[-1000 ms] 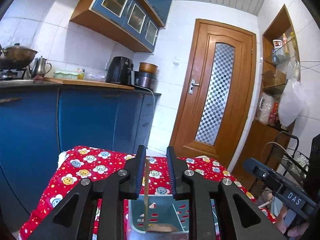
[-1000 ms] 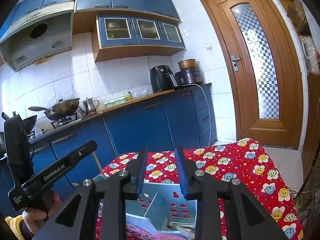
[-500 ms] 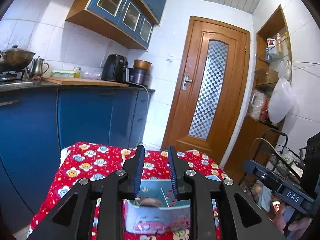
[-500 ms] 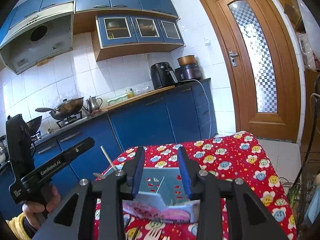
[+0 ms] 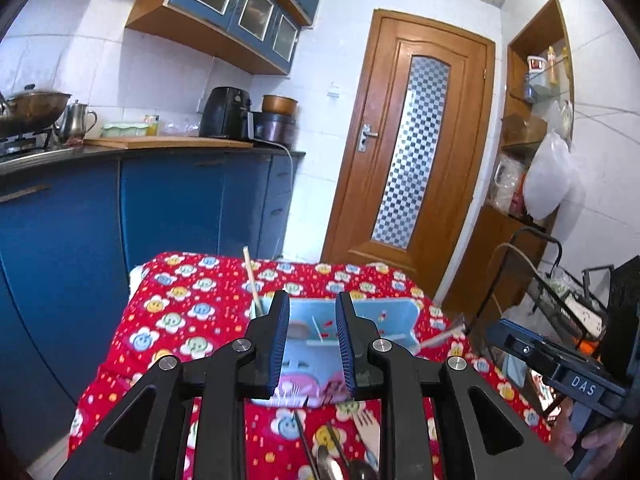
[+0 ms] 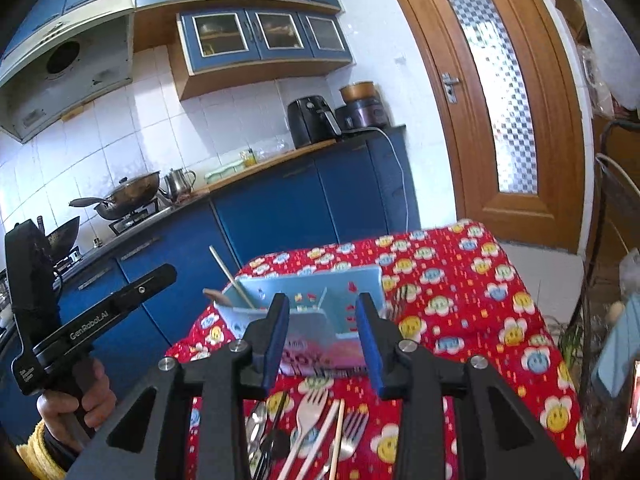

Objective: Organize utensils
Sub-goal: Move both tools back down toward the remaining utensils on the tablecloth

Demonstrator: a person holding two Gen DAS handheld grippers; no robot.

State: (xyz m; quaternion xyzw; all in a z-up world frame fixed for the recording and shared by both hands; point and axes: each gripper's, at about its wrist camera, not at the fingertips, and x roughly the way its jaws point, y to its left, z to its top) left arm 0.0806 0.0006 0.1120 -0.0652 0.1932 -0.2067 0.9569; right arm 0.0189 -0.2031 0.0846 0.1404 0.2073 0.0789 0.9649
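A light blue utensil holder (image 5: 394, 314) (image 6: 352, 292) with dividers stands on the red flowered tablecloth (image 5: 188, 320) (image 6: 460, 280). One chopstick (image 5: 252, 280) (image 6: 230, 274) leans upright in its left compartment, beside a brown wooden piece (image 6: 216, 296). Loose forks (image 6: 310, 408), chopsticks (image 6: 338, 428) and spoons (image 5: 328, 462) lie on the cloth in front of the holder. My left gripper (image 5: 313, 300) hovers short of the holder, open and holding nothing. My right gripper (image 6: 322, 304) is likewise open over the loose cutlery, holding nothing.
Blue kitchen cabinets (image 5: 168, 208) with an air fryer (image 6: 310, 120), a kettle and a wok stand behind the table. A wooden door (image 5: 412, 152) is at the back right. A wire rack (image 5: 560, 288) stands right of the table. A hand (image 6: 72, 400) holds the left gripper's handle.
Both grippers have drawn back from the holder, which now sits farther off. The loose cutlery in front has come into view. The chopstick now stands left of the left fingers.
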